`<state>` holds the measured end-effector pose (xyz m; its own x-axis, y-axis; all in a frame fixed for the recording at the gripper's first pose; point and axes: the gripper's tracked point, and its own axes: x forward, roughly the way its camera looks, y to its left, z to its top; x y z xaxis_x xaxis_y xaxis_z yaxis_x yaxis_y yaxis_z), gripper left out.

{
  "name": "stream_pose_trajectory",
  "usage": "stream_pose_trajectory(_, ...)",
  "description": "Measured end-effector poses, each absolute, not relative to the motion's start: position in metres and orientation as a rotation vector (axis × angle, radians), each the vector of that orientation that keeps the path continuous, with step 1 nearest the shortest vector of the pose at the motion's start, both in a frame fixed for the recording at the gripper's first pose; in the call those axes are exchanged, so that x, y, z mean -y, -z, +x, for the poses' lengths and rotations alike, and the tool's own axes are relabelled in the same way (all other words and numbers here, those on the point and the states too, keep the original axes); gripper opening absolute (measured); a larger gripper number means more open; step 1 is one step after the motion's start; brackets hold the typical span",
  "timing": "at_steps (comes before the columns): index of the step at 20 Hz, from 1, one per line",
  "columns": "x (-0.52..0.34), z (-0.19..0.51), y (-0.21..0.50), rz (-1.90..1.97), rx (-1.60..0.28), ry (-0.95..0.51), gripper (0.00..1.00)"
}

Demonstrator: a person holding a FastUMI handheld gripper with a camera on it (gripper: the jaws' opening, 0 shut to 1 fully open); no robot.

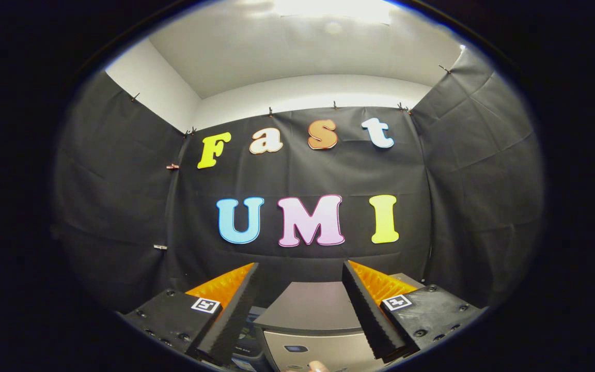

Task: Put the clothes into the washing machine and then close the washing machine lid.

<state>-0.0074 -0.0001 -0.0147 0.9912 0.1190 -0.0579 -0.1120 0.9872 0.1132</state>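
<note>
My gripper [300, 274] is held up high and level, facing the booth's back wall, with its two fingers spread wide and nothing between them. Both fingers [235, 310] are black with ribbed inner pads and orange backs. Below and between them sits the washing machine [310, 310], a grey box seen from above. Its dark grey lid lies flat on top, and a lighter front panel with a small display [296, 349] runs beneath it. A fingertip of a person's hand [317, 366] touches the panel's lower part. No clothes are visible.
Black cloth walls enclose the booth at the back and on both sides, with white wall and ceiling above. A dark blue object [250, 336] sits just left of the washing machine, partly hidden behind the left finger.
</note>
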Motion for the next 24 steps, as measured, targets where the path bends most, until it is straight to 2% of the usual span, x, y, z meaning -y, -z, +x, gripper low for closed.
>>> stream_pose_trajectory(24,-0.0021,-0.0093,0.0216,0.122,-0.083,-0.122,0.98)
